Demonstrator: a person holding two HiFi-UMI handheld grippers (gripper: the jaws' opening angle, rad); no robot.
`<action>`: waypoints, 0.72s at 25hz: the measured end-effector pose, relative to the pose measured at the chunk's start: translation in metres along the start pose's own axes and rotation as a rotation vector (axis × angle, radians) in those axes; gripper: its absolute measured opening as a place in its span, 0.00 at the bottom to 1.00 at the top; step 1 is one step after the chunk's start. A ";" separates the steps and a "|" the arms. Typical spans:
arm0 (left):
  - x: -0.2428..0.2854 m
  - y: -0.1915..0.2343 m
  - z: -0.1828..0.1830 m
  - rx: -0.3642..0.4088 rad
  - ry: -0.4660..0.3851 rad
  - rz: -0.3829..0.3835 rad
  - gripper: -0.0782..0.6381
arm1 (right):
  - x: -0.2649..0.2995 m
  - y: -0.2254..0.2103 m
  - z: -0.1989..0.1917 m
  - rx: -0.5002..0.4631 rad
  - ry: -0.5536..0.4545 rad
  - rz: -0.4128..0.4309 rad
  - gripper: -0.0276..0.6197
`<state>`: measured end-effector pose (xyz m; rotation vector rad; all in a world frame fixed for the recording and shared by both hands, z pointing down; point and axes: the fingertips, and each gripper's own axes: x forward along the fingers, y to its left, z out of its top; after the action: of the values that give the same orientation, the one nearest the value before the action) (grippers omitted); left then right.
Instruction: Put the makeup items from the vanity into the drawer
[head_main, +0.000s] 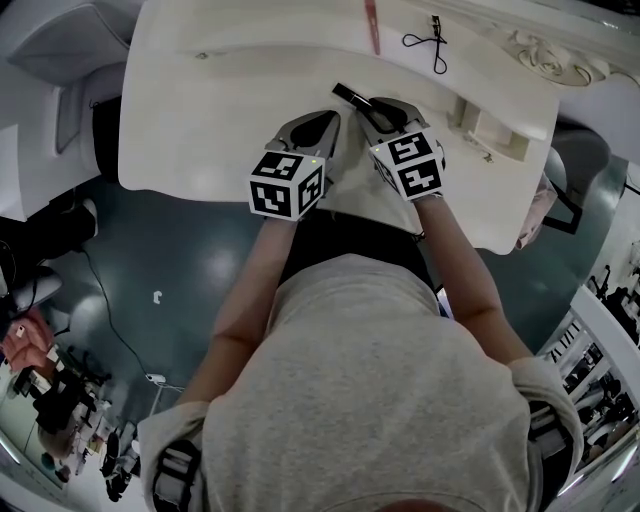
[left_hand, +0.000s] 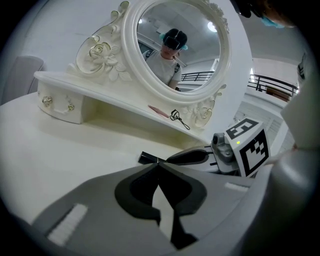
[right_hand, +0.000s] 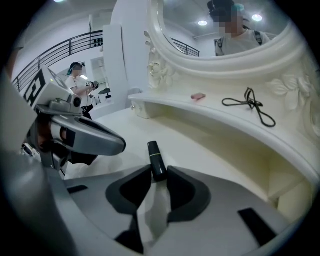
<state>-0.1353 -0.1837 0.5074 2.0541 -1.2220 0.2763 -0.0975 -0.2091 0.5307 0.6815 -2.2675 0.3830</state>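
A black lipstick tube (right_hand: 156, 160) lies on the white vanity top (head_main: 200, 120), its near end wedged between the tips of my right gripper (right_hand: 159, 173), which is shut on it. From the head view the tube (head_main: 350, 95) pokes out ahead of the right gripper (head_main: 370, 105). My left gripper (left_hand: 158, 165) hovers just to the left with its tips together and nothing in them; the tube (left_hand: 147, 158) shows just past them. On the raised shelf lie a pink stick (head_main: 371, 25) and a black looped cord (head_main: 430, 40).
A round ornate mirror (left_hand: 175, 45) rises behind the shelf. A small drawer front with knobs (left_hand: 60, 105) sits under the shelf's left end, and a boxy recess (head_main: 490, 125) lies at the right end. The vanity's front edge runs just under both grippers.
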 end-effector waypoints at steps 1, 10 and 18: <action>0.000 -0.001 0.000 0.003 0.001 -0.003 0.12 | -0.001 0.000 0.001 -0.001 -0.004 -0.006 0.21; -0.007 -0.005 0.003 0.033 -0.003 -0.033 0.12 | -0.021 0.002 0.010 0.030 -0.061 -0.052 0.20; -0.012 -0.022 0.001 0.081 0.010 -0.101 0.12 | -0.046 0.003 0.006 0.086 -0.099 -0.145 0.20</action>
<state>-0.1232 -0.1697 0.4902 2.1740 -1.1131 0.2922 -0.0748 -0.1926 0.4932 0.9216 -2.2874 0.3863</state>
